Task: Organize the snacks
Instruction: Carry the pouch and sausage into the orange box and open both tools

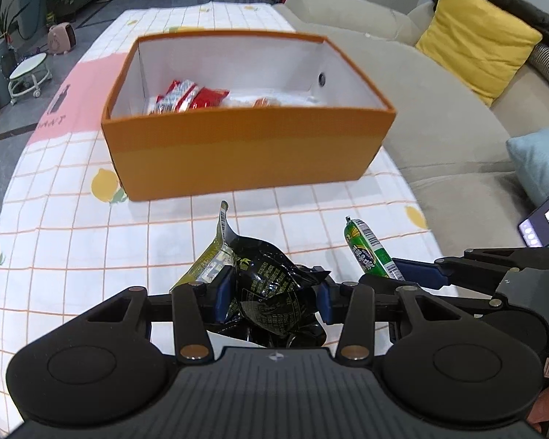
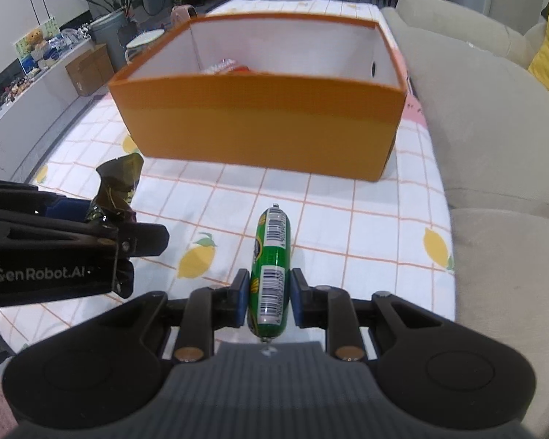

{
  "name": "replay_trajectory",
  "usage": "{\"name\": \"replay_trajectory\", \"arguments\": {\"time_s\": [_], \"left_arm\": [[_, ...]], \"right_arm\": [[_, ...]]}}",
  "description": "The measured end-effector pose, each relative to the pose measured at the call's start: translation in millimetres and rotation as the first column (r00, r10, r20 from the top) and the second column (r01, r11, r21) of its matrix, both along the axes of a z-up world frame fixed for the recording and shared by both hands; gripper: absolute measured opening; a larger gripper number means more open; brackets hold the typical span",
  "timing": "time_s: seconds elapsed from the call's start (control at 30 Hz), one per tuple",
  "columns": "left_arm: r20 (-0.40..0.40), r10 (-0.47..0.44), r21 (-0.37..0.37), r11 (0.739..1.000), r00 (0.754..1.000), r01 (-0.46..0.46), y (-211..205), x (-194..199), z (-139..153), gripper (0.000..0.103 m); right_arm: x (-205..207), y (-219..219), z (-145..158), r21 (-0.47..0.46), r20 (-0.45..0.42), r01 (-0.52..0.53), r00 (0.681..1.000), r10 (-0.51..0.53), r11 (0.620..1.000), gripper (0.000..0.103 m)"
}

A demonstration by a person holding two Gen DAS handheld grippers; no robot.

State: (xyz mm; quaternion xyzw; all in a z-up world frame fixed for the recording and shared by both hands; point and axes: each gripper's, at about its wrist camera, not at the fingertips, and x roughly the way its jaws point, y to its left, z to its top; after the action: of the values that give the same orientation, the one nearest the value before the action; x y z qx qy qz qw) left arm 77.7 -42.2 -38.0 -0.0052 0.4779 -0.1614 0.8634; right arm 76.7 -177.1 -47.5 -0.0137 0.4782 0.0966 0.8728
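Left tool (image 1: 274,301): clenched on black snack packet (image 1: 271,285)
Right tool (image 2: 267,301): grasping green sausage stick (image 2: 271,274)
Orange box (image 2: 260,128): ahead of both, on table (image 2: 347,226)

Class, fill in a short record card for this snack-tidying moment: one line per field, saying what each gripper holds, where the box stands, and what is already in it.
left gripper: shut on black snack packet
right gripper: shut on green sausage stick
orange box: open, standing on the checked tablecloth, ahead of both grippers
box contents: red-and-white snack packets; a clear pack beside them
held items: both short of the box, not yet inside
sofa: beside the table
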Motion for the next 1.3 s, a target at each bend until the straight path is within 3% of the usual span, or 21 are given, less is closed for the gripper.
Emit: {"name": "replay_trajectory", "arguments": {"time_s": [0.47,0.7,0.93,1.07,1.2,1.3], "left_arm": [[0.145,0.006,-0.061,0.998,0.989,0.003,15,-12,69,0.051],[0.208,-0.035,-0.108,0.992,0.977,0.059,18,11,102,0.051],[0.225,-0.115,-0.121,0.982,0.968,0.145,9,57,120,0.051],[0.229,-0.152,-0.083,0.981,0.961,0.175,-1,87,122,0.051],[0.199,-0.189,-0.085,0.974,0.962,0.209,-9,122,115,0.051],[0.17,-0.207,-0.044,0.975,0.963,0.218,-20,147,102,0.051]], "right_arm": [[-25,-7,81,0.04,0.179,0.003,0.984,-0.01,0.999,0.02],[-10,-11,115,0.057,0.244,-0.035,0.97,0.02,0.998,0.02],[43,-21,136,0.089,0.245,-0.066,0.969,0.042,0.994,0.02],[80,-24,141,0.093,0.245,-0.082,0.968,0.057,0.992,0.02],[121,-23,137,0.072,0.238,-0.09,0.969,0.071,0.993,0.02],[156,-22,125,0.036,0.214,-0.094,0.973,0.084,0.995,0.02]]}}
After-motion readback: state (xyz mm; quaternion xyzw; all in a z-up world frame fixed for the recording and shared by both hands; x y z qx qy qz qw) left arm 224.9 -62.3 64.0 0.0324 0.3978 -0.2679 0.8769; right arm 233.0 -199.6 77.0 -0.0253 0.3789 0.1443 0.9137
